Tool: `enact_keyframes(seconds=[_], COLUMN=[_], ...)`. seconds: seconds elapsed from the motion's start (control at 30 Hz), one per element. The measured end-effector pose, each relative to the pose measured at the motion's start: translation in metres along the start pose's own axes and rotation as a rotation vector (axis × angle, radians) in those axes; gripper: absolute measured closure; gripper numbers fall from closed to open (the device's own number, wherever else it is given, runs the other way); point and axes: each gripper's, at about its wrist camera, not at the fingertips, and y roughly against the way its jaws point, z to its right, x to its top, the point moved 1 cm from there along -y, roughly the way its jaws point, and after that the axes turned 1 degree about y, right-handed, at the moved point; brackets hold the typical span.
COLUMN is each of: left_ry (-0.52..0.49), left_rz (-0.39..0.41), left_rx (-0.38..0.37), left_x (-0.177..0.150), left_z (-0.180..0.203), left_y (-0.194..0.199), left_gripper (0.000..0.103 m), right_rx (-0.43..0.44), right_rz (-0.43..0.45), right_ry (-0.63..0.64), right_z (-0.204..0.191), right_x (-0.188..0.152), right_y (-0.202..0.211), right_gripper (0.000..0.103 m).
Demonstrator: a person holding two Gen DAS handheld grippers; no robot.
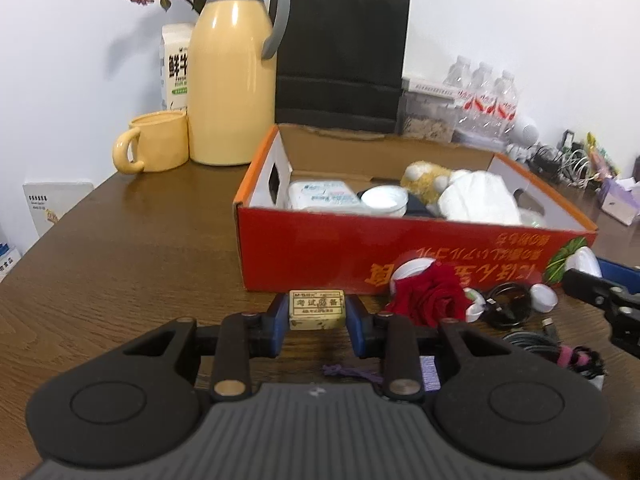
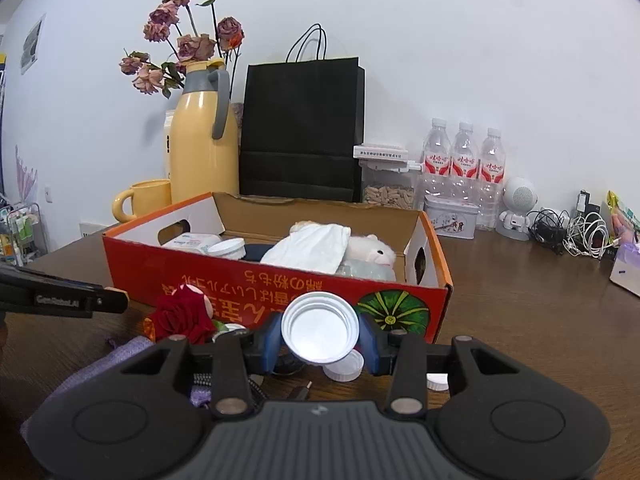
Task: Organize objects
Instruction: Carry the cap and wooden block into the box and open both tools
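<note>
Clamped right between the blue pads of the left gripper (image 1: pixel 317 316) is a small yellowish eraser (image 1: pixel 317 309) with printed characters on its face, jaws pulled in narrow on both its sides, held just above the wooden table (image 1: pixel 120 264). Over on the other side, the right gripper (image 2: pixel 320 340) has its pads pinched on a white round lid (image 2: pixel 319 327), hollow side facing the camera, with a couple more white caps (image 2: pixel 344 368) lying on the table just under it. Straight ahead of both claws sits the red cardboard box (image 1: pixel 332 256), open on top, already holding a wipes pack (image 1: pixel 324 196), a white jar (image 1: pixel 384 200), a plush toy (image 1: pixel 424 180) and some crumpled white cloth (image 1: pixel 480 200). Just right of the left claw there's a red rose (image 1: pixel 434 300) and a tangle of black cables (image 1: pixel 508 308) up against the box front. Further back, left of the box, a yellow mug (image 1: pixel 160 146) and a tall yellow thermos jug (image 1: pixel 230 80); behind the box a black paper bag (image 1: pixel 340 48), and off to the right three water bottles (image 2: pixel 464 168).
</note>
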Motion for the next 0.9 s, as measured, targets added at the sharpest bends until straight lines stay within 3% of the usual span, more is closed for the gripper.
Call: enact_keyframes(seconds=[0.43,0.9], left_ry=[-0.044,0.000], left_rz=[0.158,0.210], left_rx=[-0.064,-0.065], left_x=[0.053,0.116], left_z=[0.017,0.024], left_y=[0.022,-0.032], left_gripper=[0.072,0.072], right_rx=[0.047,0.080], right_rz=[0.091,0.051], right_ry=[0.110,0.101], right_z=[-0.022,-0.039], right_x=[0.056,0.104], right_y=[-0.011,-0.097], right_gripper=[0.064,0.064])
